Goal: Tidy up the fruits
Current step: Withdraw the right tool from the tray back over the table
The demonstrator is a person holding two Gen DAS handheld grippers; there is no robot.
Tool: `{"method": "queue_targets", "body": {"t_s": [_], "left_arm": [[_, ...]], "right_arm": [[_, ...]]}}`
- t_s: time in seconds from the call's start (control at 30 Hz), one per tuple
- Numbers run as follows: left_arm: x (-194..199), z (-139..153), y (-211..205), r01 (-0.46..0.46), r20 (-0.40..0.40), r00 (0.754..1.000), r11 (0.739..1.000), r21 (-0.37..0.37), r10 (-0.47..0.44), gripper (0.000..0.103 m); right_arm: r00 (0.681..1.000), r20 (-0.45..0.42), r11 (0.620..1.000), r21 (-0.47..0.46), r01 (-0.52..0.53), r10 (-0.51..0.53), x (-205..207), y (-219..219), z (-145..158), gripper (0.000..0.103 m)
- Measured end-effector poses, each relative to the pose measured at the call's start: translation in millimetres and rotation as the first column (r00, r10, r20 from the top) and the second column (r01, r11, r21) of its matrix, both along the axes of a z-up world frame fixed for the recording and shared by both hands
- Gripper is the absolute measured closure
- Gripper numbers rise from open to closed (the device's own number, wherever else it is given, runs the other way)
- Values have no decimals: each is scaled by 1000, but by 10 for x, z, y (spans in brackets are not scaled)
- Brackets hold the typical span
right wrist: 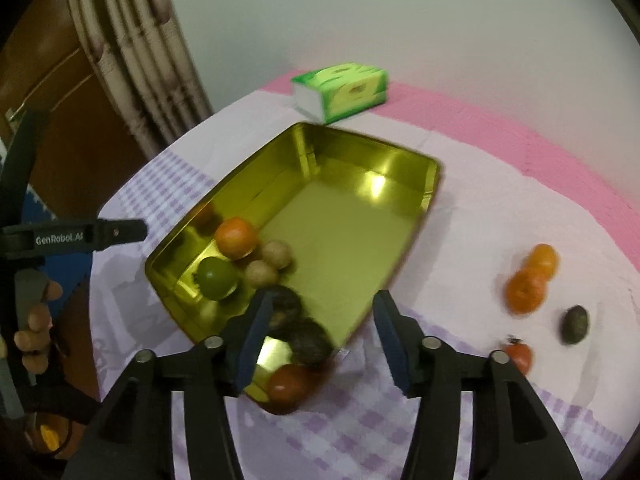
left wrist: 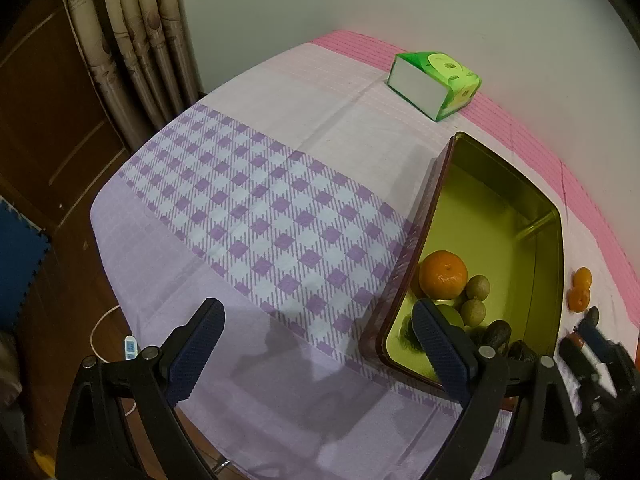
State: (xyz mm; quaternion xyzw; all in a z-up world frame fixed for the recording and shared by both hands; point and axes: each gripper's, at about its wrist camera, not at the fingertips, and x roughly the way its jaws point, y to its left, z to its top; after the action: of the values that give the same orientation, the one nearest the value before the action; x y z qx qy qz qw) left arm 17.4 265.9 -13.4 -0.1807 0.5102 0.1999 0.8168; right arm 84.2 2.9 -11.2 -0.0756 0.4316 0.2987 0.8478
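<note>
So the right gripper (right wrist: 320, 332) is hanging over the near end of the gold tin (right wrist: 434, 184) with its jaws apart and nothing between them. The left gripper (left wrist: 316, 344) is wide open too, empty, parked over the checked tablecloth (left wrist: 260, 216) just left of the tin.

My guess is the next job is fetching whatever's outside. I'd lift clear of the rim first, then swing right and come down over one fruit, jaws either side.

Just below the right gripper's fingers are two dark fruits (right wrist: 298, 328) and a tomato (right wrist: 288, 388), all inside the tin. Further in are a lime (right wrist: 218, 278), an orange (right wrist: 236, 238) and two small brown fruits (right wrist: 268, 264). Off to its right on the cloth: two small oranges (right wrist: 530, 280) touching, a dark fruit (right wrist: 576, 324) and another tomato (right wrist: 518, 356).
</note>
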Motion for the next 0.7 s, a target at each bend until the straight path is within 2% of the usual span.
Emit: {"method": "queue_targets", "body": {"t_s": [0.13, 0.2, 0.4, 0.5, 0.63, 0.7], "left_arm": [[7, 5, -25, 10, 3, 1000, 1000, 11, -10, 10], [15, 20, -47, 20, 6, 1000, 1000, 21, -20, 10], [18, 80, -139, 57, 24, 998, 997, 46, -59, 10], [11, 148, -224, 80, 45, 996, 994, 74, -83, 10], [70, 252, -522, 175, 58, 981, 976, 131, -184, 10], [138, 286, -721, 234, 56, 968, 961, 146, -244, 10]], "right_arm": [[993, 30, 994, -7, 114, -113, 112, -476, 19, 37], [985, 28, 985, -11, 170, -170, 159, -713, -4, 36], [931, 38, 930, -48, 364, -362, 297, -1598, -203, 26], [902, 39, 898, -86, 432, -431, 390, -1954, -358, 25], [876, 32, 869, -115, 481, -481, 498, -2284, -546, 25], [877, 46, 868, -130, 479, -478, 548, -2373, -618, 21]]}}
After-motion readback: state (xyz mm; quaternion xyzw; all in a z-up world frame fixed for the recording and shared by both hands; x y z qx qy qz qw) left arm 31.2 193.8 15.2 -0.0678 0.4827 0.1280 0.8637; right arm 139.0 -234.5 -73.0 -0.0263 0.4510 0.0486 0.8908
